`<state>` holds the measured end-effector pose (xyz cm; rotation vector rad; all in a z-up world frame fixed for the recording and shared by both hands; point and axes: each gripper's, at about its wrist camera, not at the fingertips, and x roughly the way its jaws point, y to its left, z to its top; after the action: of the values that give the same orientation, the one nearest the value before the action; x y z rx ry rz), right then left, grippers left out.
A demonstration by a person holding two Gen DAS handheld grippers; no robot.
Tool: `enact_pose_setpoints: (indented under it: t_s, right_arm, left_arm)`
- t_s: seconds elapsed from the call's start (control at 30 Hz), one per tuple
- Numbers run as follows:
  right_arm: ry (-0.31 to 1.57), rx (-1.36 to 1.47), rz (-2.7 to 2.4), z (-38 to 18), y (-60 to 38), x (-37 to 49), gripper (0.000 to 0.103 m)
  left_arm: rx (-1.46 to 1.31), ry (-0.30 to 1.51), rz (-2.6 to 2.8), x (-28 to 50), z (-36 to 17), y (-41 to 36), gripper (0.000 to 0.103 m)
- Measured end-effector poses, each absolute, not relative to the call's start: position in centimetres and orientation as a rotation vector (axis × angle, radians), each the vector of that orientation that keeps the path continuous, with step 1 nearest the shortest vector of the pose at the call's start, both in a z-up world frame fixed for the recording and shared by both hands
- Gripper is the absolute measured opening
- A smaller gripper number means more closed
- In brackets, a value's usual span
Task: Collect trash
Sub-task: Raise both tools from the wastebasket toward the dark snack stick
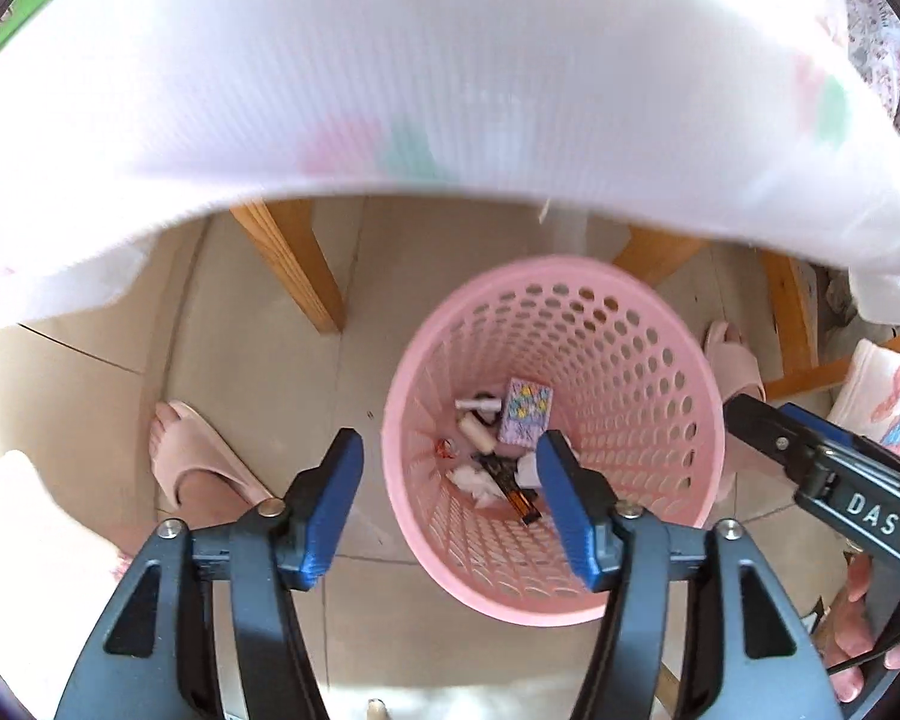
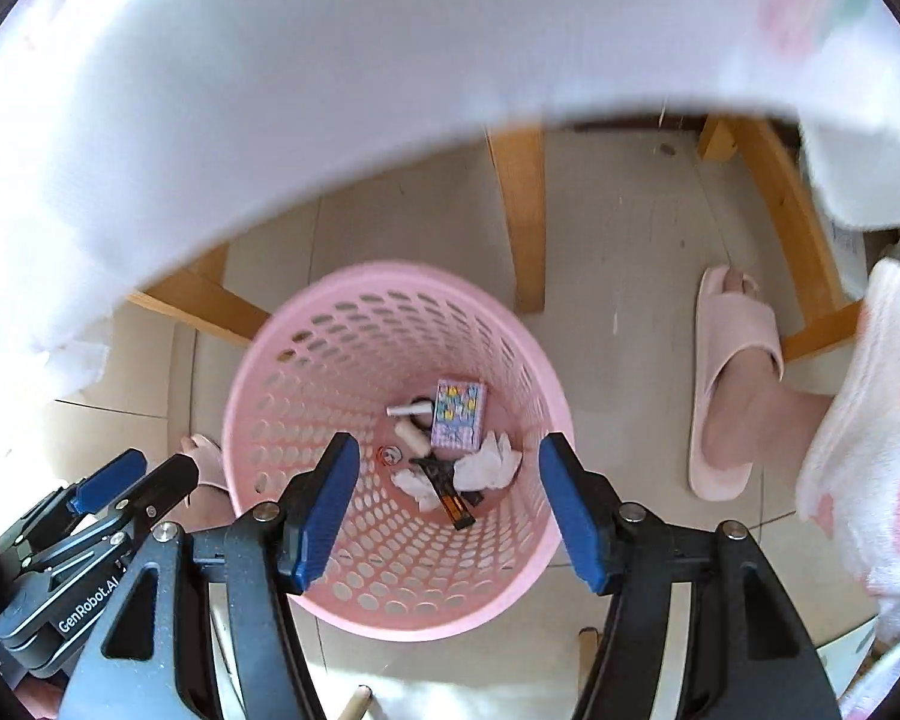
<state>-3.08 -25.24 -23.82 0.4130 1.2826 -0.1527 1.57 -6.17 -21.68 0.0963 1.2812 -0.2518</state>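
Nearest, the left gripper (image 1: 450,468) and right gripper (image 2: 449,471) hover with jaws spread wide, holding nothing. Below them a pink perforated wastebasket (image 2: 282,372) stands on the tiled floor (image 2: 618,276), holding a patterned box (image 2: 459,414), crumpled tissues (image 2: 489,465) and small scraps. Beyond, wooden table legs (image 2: 519,216) and a white tablecloth (image 2: 330,60).

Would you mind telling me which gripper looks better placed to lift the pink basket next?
Probably the left gripper: its right finger overlaps the pink basket rim, while the right gripper frames the opening.
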Motion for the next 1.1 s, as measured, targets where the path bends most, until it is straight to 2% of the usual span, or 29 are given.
enact_pose_setpoints:
  t_s: [0.37,0.5,0.8,1.1]
  right_arm:
    - [1.139,0.371,-0.141,-17.6,-25.5,-4.4,0.069]
    - [1.098,0.347,-0.158,-16.1,-25.7,-4.7,0.074]
    - [1.068,0.3,-0.166,-15.0,-25.2,-4.3,0.075]
    - [1.073,0.266,-0.159,-15.1,-24.6,-4.3,0.077]
  left_arm:
    - [0.109,1.085,-0.243,0.6,-16.1,-5.6,0.075]
    - [0.074,1.025,-0.233,0.6,-14.4,-4.7,0.08]
    - [0.1,0.923,-0.22,0.4,-12.3,-4.4,0.08]
    - [0.106,0.96,-0.237,0.1,-13.0,-4.7,0.081]
